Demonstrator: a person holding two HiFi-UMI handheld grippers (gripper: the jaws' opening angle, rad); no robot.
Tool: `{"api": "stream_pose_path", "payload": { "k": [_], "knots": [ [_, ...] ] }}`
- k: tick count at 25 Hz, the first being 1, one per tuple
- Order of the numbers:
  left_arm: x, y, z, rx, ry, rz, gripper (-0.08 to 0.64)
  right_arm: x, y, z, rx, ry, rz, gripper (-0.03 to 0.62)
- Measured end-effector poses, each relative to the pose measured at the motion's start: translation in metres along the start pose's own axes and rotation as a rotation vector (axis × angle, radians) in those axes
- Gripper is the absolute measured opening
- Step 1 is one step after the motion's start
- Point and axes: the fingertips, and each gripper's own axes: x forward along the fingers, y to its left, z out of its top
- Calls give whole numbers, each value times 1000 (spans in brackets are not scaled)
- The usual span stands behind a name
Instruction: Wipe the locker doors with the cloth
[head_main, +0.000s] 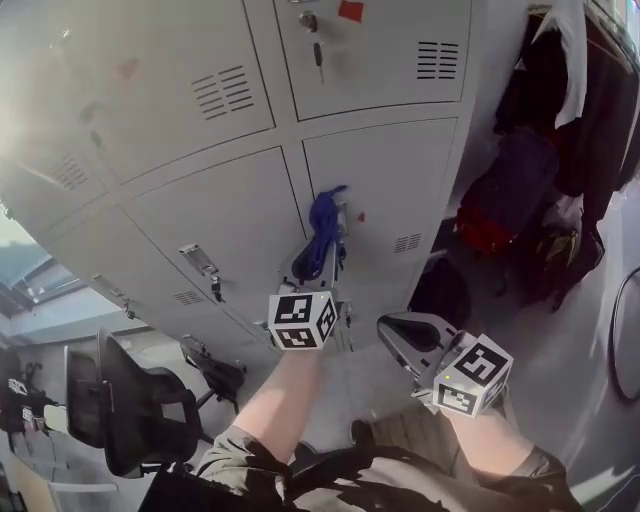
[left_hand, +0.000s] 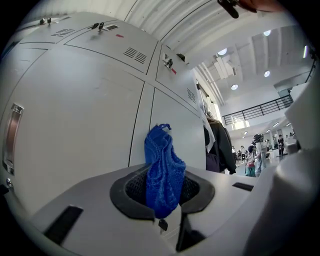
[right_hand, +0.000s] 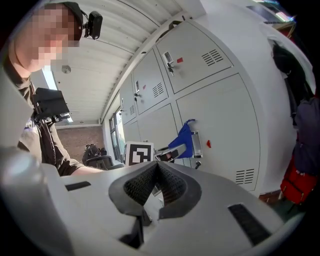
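A blue knitted cloth (head_main: 325, 222) is bunched between the jaws of my left gripper (head_main: 325, 250), which is shut on it. The cloth's tip is close to a grey locker door (head_main: 395, 190), beside that door's metal handle (head_main: 342, 222); contact cannot be judged. In the left gripper view the cloth (left_hand: 164, 170) rises out of the gripper (left_hand: 162, 197) in front of the locker doors (left_hand: 75, 115). My right gripper (head_main: 398, 335) hangs lower and to the right, away from the lockers, shut with nothing in it. The right gripper view shows its jaws (right_hand: 157, 172) pressed together and the cloth (right_hand: 184, 137) ahead.
A black office chair (head_main: 130, 410) stands at the lower left. Coats and bags (head_main: 545, 140), with a red bag (head_main: 485, 232), hang to the right of the lockers. A key (head_main: 318, 58) sticks in an upper locker's lock. People (left_hand: 256, 152) stand far off in the hall.
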Motion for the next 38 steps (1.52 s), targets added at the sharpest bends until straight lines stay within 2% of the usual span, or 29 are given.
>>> {"api": "stream_pose_path", "payload": {
  "k": [6,11,18,22,26,32,38],
  "knots": [
    [18,-5,-6,7,9,10,92,-14,-14,-7,11,5,-37,6],
    [37,-25,-15,15,36,-11,92,-30,-31,-9,26,-3,-71,6],
    [56,-45,-20,2,19,-21,92,-48,-51,-15,35,-2,-110,6],
    [59,-49,-21,0,-6,1,92,-56,-58,-11,92,-20,-154,6],
    [59,-51,-21,-18,-8,10,92,-64,-67,-24,55,2,-148,6],
    [55,-52,-20,-31,-8,9,92,-66,-71,-24,68,-6,-161,6],
    [59,-71,-22,-13,-3,-44,92,-67,-77,-25,80,-6,-169,6]
  ]
}}
